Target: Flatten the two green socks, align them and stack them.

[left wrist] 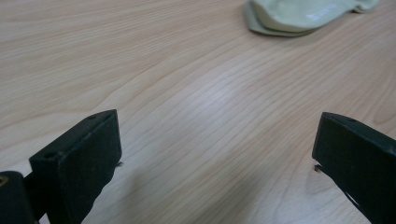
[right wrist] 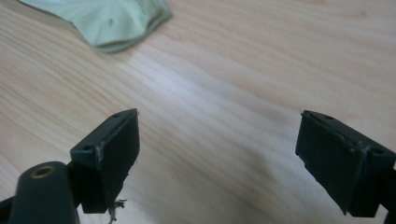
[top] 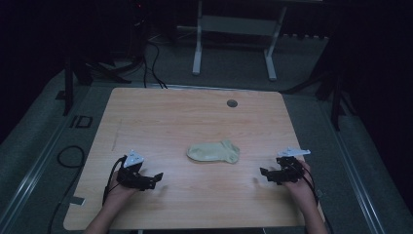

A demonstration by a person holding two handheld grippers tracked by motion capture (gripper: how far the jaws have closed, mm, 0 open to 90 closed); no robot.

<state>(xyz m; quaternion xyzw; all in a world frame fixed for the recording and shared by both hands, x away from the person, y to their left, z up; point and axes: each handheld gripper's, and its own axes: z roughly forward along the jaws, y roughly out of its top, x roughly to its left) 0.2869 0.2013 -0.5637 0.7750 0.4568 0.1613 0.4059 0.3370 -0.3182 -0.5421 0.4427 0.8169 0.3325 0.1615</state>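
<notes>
A pale green sock [top: 214, 151] lies flat near the middle of the wooden table [top: 170, 117]. My left gripper [top: 155, 179] rests low at the front left, pointing toward the sock, jaws wide apart and empty. In the left gripper view [left wrist: 217, 140] the sock [left wrist: 299, 16] lies at the top edge, well beyond the jaws. My right gripper [top: 265, 173] sits at the front right, also open with nothing between its jaws. In the right gripper view [right wrist: 217, 135] the sock [right wrist: 112, 21] shows at the top left, apart from the jaws.
A small round grommet [top: 232, 103] sits near the table's far edge. Beyond the table stands a white desk frame [top: 234, 44], with cables [top: 146, 63] on the floor at the far left. A cable loop [top: 70, 156] lies on the floor left of the table.
</notes>
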